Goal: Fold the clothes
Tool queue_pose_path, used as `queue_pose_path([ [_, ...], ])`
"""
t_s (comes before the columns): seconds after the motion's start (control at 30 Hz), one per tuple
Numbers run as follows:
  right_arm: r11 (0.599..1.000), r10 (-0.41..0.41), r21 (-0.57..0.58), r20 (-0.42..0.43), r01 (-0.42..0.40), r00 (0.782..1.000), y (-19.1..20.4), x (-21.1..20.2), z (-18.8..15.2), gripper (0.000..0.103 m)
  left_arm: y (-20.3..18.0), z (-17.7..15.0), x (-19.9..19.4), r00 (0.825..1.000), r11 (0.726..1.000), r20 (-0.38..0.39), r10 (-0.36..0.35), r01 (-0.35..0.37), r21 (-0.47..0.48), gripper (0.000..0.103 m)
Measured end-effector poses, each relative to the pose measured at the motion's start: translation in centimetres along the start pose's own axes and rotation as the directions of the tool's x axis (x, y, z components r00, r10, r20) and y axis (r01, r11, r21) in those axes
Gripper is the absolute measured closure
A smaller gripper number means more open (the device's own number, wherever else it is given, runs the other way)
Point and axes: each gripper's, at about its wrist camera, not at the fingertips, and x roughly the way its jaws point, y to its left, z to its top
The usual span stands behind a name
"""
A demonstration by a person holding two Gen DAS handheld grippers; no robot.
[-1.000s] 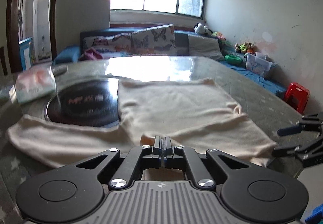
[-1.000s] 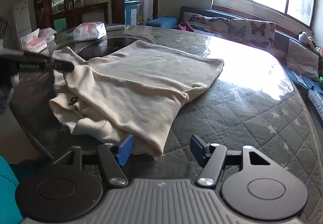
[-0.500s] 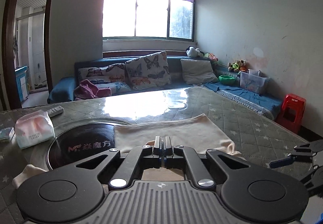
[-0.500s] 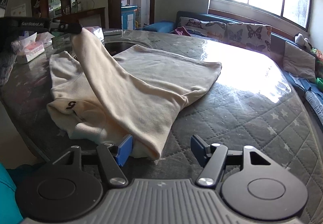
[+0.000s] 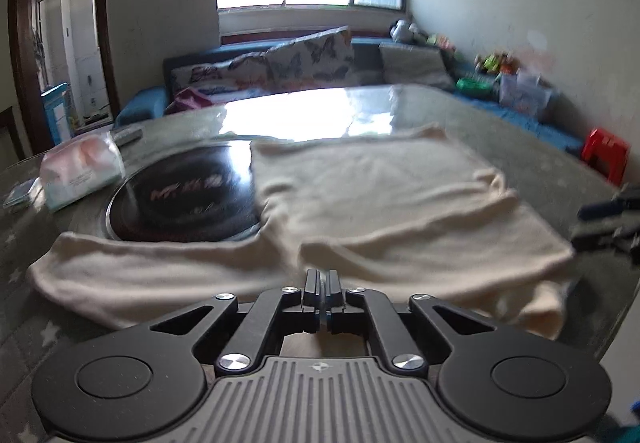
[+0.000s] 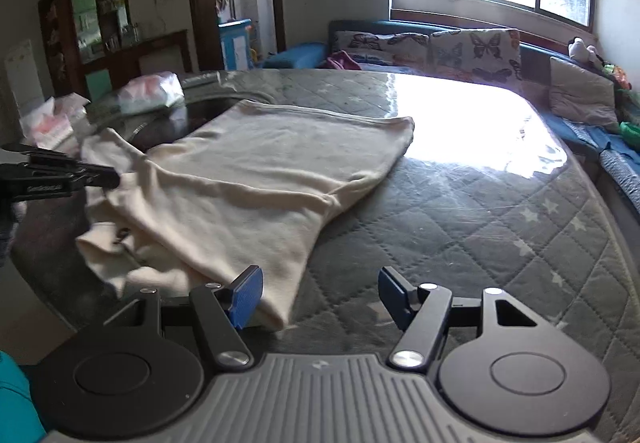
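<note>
Left gripper [image 5: 322,285] was clenched on a fold of the cream garment [image 5: 380,203] spread just ahead; right gripper [image 6: 318,297], released, flanked its corner. Lay the fold flat before letting go.

Left hand-held gripper [image 5: 322,297] seemingly closed; right [image 6: 320,293] agape.

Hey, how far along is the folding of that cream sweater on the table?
Early. Done: one sleeve lies folded across the sweater, flat on the quilted table. In hand: the left gripper has its fingers closed at that fold's edge, apparently pinching it; the right gripper is open beside the near corner, holding nothing. Left: the other sleeve stretches sideways unfolded, and the body isn't yet folded in half.
</note>
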Motion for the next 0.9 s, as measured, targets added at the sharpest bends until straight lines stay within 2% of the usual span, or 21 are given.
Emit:
queue_pose_path([
  [0.07,1.000,-0.006,-0.012,0.003,0.006,1.000,-0.1,0.2,0.5,0.038,0.3,-0.3,0.0,1.000,1.000,-0.019,0.017,-0.017,0.006,0.097],
  [0.17,0.999,0.000,-0.039,0.020,0.001,1.000,-0.3,0.4,1.8,0.039,0.6,0.1,-0.5,1.000,1.000,-0.002,0.015,-0.015,0.001,0.097],
  [0.27,0.997,0.032,-0.069,0.036,-0.029,0.999,0.2,1.2,3.2,0.045,0.1,1.2,-0.2,0.999,1.000,0.022,-0.027,0.027,-0.009,0.097],
  [0.4,0.991,0.101,-0.091,0.038,-0.097,0.994,1.1,2.8,4.6,0.052,-1.0,2.1,1.8,0.995,0.995,0.017,-0.094,0.094,-0.018,0.097],
  [0.53,0.984,0.139,-0.112,0.014,-0.137,0.990,1.9,5.2,5.3,0.052,-1.5,2.2,3.8,0.993,0.992,-0.005,-0.116,0.116,-0.043,0.097],
  [0.6,0.985,0.139,-0.099,-0.008,-0.139,0.990,1.7,6.3,5.1,0.053,-1.5,2.0,4.2,0.993,0.992,-0.011,-0.119,0.118,-0.052,0.097],
  [0.8,0.994,0.038,-0.097,-0.051,-0.043,0.998,0.8,6.7,4.5,0.052,-1.1,1.8,4.0,0.992,0.990,-0.002,-0.126,0.126,-0.068,0.094],
  [0.9,0.995,0.056,-0.084,-0.013,-0.057,0.998,0.5,6.3,4.9,0.052,-0.9,1.9,4.1,0.991,0.988,0.006,-0.132,0.132,-0.078,0.094],
])
